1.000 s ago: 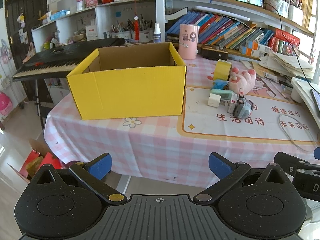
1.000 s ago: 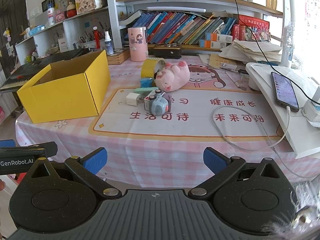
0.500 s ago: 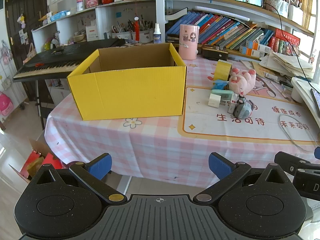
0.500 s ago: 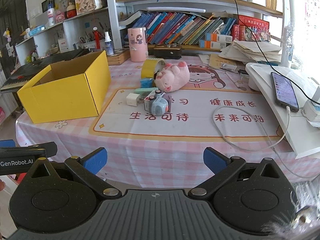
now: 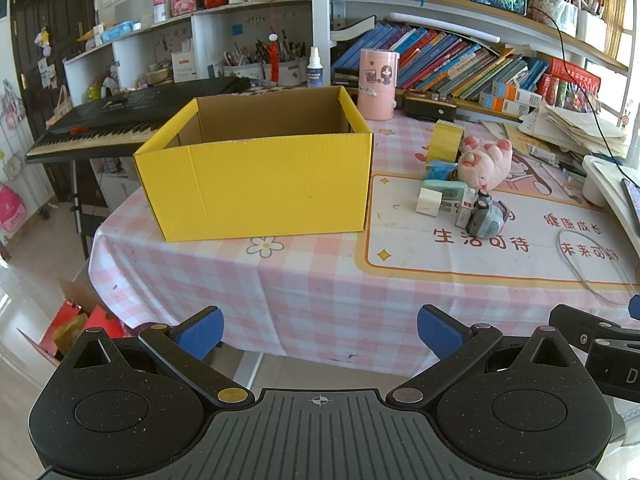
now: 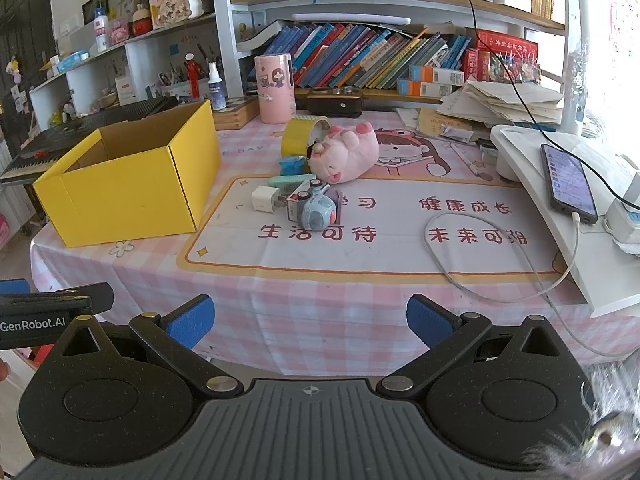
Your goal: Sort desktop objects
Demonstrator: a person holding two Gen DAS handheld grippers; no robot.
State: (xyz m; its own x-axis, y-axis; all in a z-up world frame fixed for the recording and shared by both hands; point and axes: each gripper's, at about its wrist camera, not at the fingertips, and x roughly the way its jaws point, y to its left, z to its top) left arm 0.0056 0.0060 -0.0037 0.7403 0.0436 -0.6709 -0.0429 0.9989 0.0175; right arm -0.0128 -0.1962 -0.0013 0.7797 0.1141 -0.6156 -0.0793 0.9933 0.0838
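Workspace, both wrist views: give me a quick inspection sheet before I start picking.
Surface: pink checked tablecloth with printed mat.
Job's things: open yellow box, inside not visible; pile beside it: tape roll, plush pig, toy car, white cube.
Clutter: pink cup, papers, phone.
Grippers: left tongs and right tongs open, empty, short of the table.
Cables: white cable looped on mat.
Surroundings: bookshelves, keyboard.
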